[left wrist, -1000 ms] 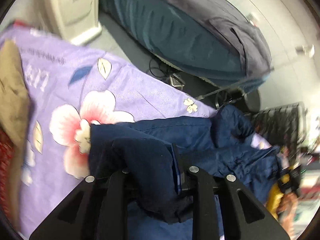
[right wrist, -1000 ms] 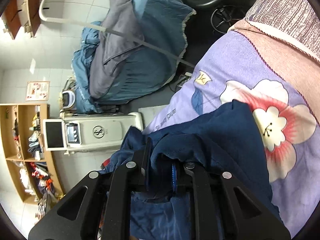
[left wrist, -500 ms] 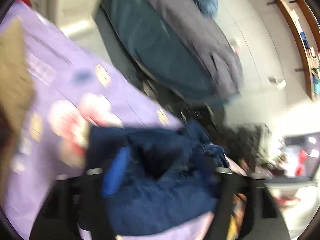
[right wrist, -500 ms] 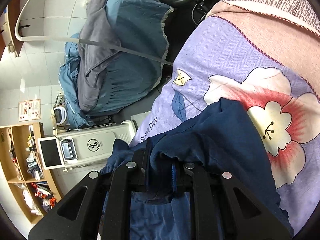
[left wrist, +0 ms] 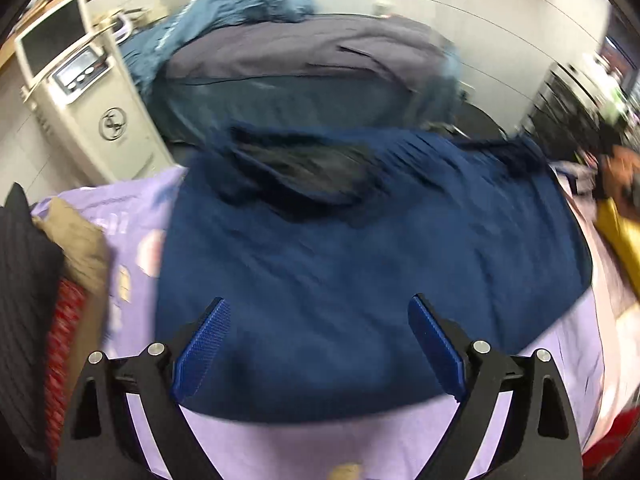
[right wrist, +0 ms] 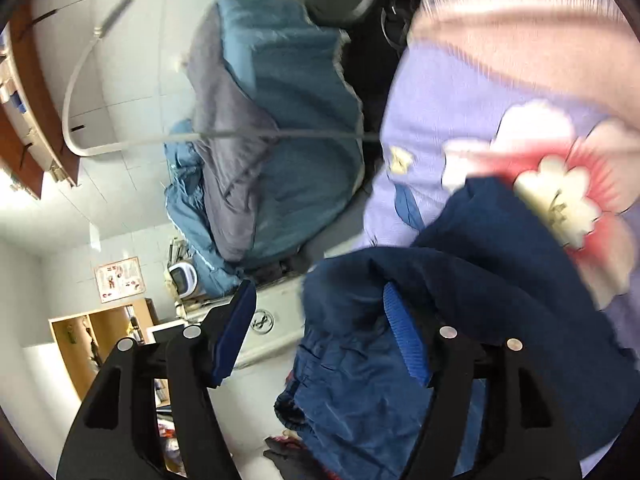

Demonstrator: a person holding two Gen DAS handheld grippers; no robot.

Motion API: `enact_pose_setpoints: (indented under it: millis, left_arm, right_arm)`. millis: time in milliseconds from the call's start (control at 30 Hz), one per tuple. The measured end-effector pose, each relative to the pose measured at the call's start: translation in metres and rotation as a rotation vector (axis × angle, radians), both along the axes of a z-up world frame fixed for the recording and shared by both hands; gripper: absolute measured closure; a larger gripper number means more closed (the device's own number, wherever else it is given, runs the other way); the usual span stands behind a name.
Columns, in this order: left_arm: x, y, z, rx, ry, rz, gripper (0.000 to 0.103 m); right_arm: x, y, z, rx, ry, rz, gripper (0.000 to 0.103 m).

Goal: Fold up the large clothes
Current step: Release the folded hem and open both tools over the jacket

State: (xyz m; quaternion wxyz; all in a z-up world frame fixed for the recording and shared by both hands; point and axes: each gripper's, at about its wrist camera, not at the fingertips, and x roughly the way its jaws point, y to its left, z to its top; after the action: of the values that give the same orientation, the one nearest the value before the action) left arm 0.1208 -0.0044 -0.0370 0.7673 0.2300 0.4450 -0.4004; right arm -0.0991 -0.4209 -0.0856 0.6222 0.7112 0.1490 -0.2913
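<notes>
A lilac floral bedsheet [left wrist: 332,444] is spread over the bed. A tan cloth [left wrist: 76,240] is heaped at the bed's left edge, beside a red patterned fabric [left wrist: 60,344]. Beyond the bed's far edge, a beige machine with a screen [left wrist: 92,92] is seen on the tiled floor [right wrist: 132,60], next to a teal and grey quilt pile [left wrist: 304,68]. A wooden shelf [right wrist: 108,332] is set against the wall, under a small poster [right wrist: 120,279].

**Bed under lilac flowered sheet**

Covered by a lilac sheet [left wrist: 320,436] printed with a pink-and-white flower [right wrist: 560,184]. Spread across the sheet: a navy garment [left wrist: 360,264], one fold overlapping the flower's edge. Left of the garment, a tan cloth [left wrist: 76,240]; right of it, something yellow [left wrist: 620,236].
</notes>
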Motion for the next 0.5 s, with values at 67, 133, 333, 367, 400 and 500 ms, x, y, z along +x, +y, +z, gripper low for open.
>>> enact_pose_setpoints:
  millis: [67, 133, 333, 367, 400, 500]
  left_arm:
    - [-0.024, -0.003, -0.007, 0.008, -0.029, -0.019, 0.015]
    - [-0.039, -0.005, -0.021, 0.051, -0.068, -0.021, 0.015]
    - [-0.035, -0.01, -0.054, 0.136, -0.05, 0.044, 0.015]
    - [-0.028, -0.013, -0.059, 0.15, -0.048, 0.058, 0.015]
    - [-0.02, -0.018, -0.066, 0.167, -0.029, 0.066, 0.013]
    - [0.003, -0.033, -0.077, 0.189, -0.019, 0.077, 0.006]
  right_arm:
    - [0.015, 0.015, 0.035, -0.196, 0.175, 0.169, 0.036]
    - [0.038, 0.046, 0.06, -0.395, 0.347, 0.362, 0.036]
    - [0.088, 0.197, 0.043, -0.747, 0.603, 0.881, 0.036]
    - [0.09, 0.21, 0.029, -0.734, 0.623, 0.925, 0.036]
    - [0.091, 0.217, 0.019, -0.712, 0.635, 0.945, 0.036]
    - [0.095, 0.221, -0.012, -0.65, 0.694, 0.959, 0.036]
